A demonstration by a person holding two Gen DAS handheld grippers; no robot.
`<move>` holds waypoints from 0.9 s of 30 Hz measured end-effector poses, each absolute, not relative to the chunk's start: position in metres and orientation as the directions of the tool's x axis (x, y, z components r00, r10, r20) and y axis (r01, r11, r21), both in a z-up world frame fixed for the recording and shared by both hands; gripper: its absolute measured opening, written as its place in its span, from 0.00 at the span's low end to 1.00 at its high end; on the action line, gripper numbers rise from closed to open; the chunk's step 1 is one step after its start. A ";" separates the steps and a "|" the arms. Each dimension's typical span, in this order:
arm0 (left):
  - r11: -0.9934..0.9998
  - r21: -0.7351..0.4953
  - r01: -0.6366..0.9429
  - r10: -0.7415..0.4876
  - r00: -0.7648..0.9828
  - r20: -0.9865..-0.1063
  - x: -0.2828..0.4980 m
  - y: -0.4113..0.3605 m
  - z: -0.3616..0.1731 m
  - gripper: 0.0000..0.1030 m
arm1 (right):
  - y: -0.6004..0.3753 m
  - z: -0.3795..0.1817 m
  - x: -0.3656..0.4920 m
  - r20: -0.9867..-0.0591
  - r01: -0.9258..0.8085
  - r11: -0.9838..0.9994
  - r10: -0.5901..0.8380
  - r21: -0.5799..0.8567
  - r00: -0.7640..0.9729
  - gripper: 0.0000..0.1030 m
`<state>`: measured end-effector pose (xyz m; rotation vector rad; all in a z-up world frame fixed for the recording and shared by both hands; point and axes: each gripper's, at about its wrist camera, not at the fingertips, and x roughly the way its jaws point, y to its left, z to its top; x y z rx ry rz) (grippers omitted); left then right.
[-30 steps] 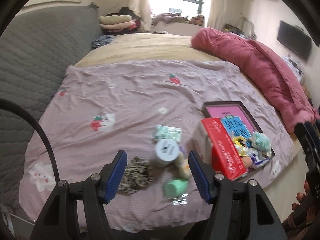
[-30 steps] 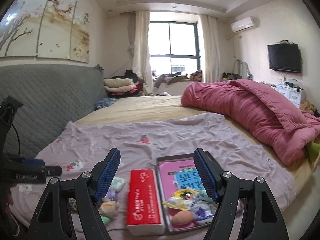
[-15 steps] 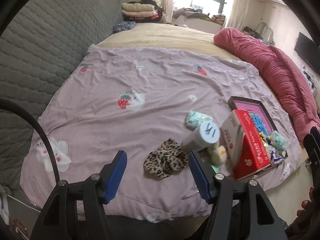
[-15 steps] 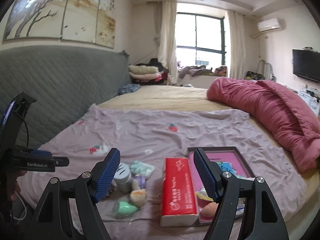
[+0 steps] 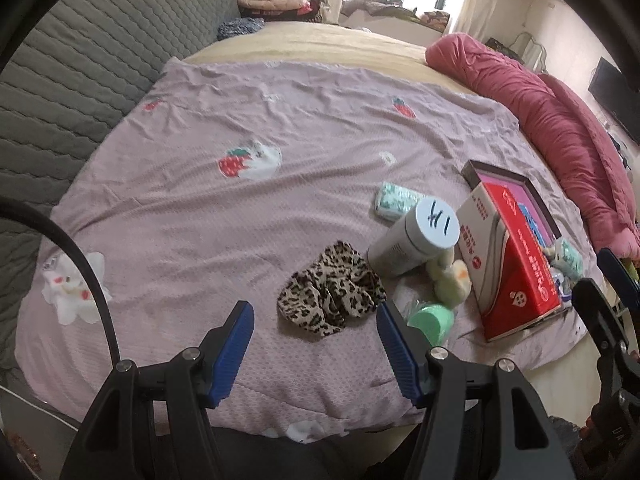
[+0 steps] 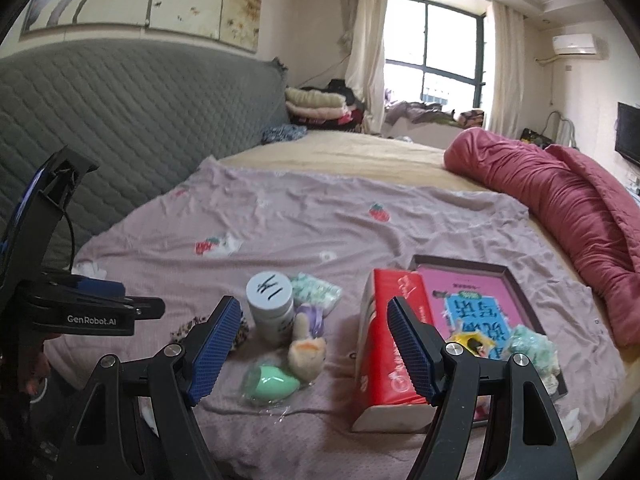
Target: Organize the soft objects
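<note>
A leopard-print scrunchie [image 5: 332,294] lies on the mauve sheet just ahead of my open, empty left gripper [image 5: 314,326]. Right of it are a white canister [image 5: 416,242], a small cream plush [image 5: 450,276], a mint sponge in clear wrap [image 5: 430,320] and a mint-patterned pack [image 5: 394,200]. In the right wrist view my open, empty right gripper [image 6: 314,330] hovers over the plush [image 6: 306,354], the sponge [image 6: 272,386] and the canister [image 6: 270,304]. A red tissue box [image 6: 390,344] leans on a dark tray [image 6: 516,280] holding soft items.
A rolled red quilt [image 6: 568,204] lies along the right side of the bed. A grey quilted headboard [image 6: 120,120] stands on the left. The bed's front edge [image 5: 320,426] is just under the left gripper. Folded clothes [image 6: 316,106] are stacked at the far end.
Both grippers have swung left and moved in over the loose items; the scrunchie now sits between the left fingers' line of view. Both stay open.
</note>
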<state>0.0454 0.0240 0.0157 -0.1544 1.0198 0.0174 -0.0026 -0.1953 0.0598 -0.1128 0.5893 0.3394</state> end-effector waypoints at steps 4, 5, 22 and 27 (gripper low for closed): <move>0.988 -0.125 -0.093 -0.062 0.502 -0.863 0.050 0.025 -0.001 0.62 | -0.189 0.046 0.004 -0.589 -0.356 0.934 0.281 -0.013 0.758 0.75; 0.987 -0.128 -0.093 -0.065 0.496 -0.866 0.052 0.025 -0.005 0.62 | -0.187 0.043 0.005 -0.596 -0.361 0.932 0.284 -0.011 0.751 0.75; 0.984 -0.158 -0.082 -0.100 0.476 -0.874 0.067 0.027 -0.039 0.62 | -0.149 -0.029 0.018 -0.761 -0.396 0.913 0.326 0.100 0.561 0.75; 0.982 -0.179 -0.062 -0.126 0.493 -0.861 0.073 0.026 -0.045 0.62 | -0.152 -0.043 0.029 -0.784 -0.329 0.934 0.307 0.139 0.540 0.75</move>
